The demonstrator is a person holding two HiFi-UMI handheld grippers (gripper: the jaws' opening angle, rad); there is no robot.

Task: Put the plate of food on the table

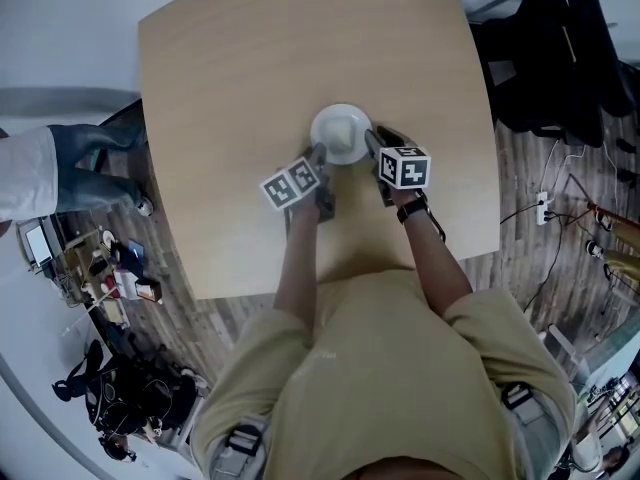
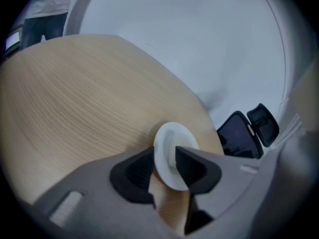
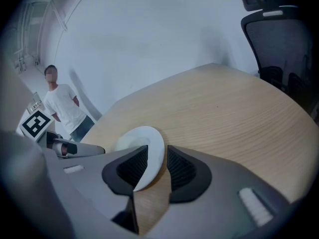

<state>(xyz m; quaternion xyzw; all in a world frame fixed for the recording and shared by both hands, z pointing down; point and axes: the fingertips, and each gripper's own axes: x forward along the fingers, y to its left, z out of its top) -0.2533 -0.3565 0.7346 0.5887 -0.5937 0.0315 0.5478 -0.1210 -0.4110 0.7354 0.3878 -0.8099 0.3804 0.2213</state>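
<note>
A small white plate (image 1: 340, 133) rests flat on the light wooden table (image 1: 300, 58), near its front middle; I see no food on it. My left gripper (image 1: 318, 153) reaches the plate's left rim and my right gripper (image 1: 372, 138) its right rim. In the left gripper view the plate's rim (image 2: 167, 138) stands between the dark pads of the left gripper (image 2: 164, 166), whose jaws are open. In the right gripper view the rim (image 3: 142, 138) lies between the spread pads of the right gripper (image 3: 157, 166), with bare wood showing beside the right pad.
A black office chair (image 1: 550, 58) stands past the table's right edge. A person (image 1: 40, 168) in a white top stands to the left. Bags and small clutter (image 1: 110, 268) lie on the floor at lower left, and a power strip with cables (image 1: 543, 208) at right.
</note>
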